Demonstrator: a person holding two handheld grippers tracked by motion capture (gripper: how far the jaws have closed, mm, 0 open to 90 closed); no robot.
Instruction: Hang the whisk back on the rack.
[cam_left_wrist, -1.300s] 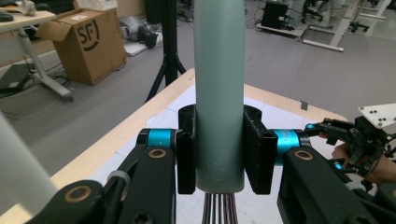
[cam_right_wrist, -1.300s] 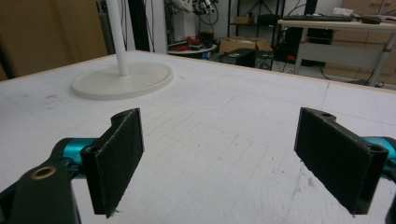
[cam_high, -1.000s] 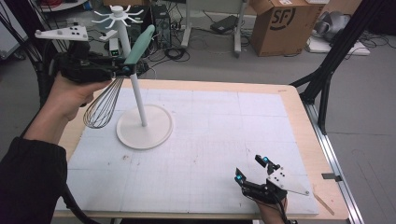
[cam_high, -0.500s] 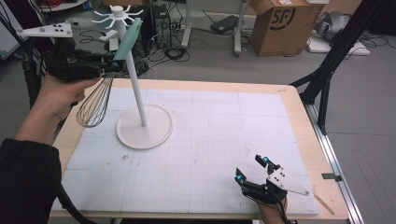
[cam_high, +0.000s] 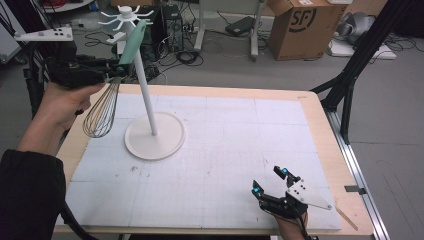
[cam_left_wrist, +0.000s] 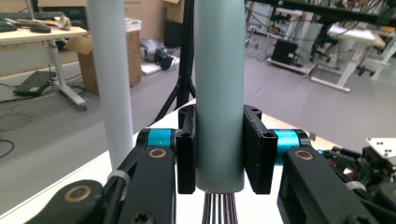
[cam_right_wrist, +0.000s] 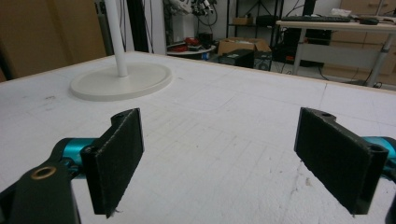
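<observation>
Hanging in the air above the far-left part of the table, the whisk (cam_high: 112, 87) is clamped by its teal handle in the left gripper (cam_high: 117, 69). Handle tilts up and to the right, its top end close to the hooks of the rack; wire balloon points down and to the left, clear of the table surface, over the left edge of the white mat (cam_high: 235, 150). Left gripper view: both black pads press flat on either side of the teal handle (cam_left_wrist: 219, 93), wires emerging just below the pads. Grip is firm, handle upright between the jaws in that view.

White pole of the hanging rack (cam_high: 145, 85) stands just right of the whisk handle in the high view; whether handle and pole touch I cannot tell. Round white base (cam_high: 155, 136) sits on the mat, far-left quadrant. Hooks at the top of the pole (cam_high: 125, 15) are bare of utensils as far as visible.

Right gripper (cam_high: 270, 182) rests low at the near-right of the mat, well apart from rack and whisk. Jaws stand wide apart, nothing between them; right gripper view shows bare gridded mat between the two pads (cam_right_wrist: 116, 158) and the rack base (cam_right_wrist: 121, 80) farther off.

Cardboard box (cam_high: 302, 25) on the floor beyond the table, flaps up; contents not visible. Wooden table edge (cam_high: 345, 170) frames the mat.
</observation>
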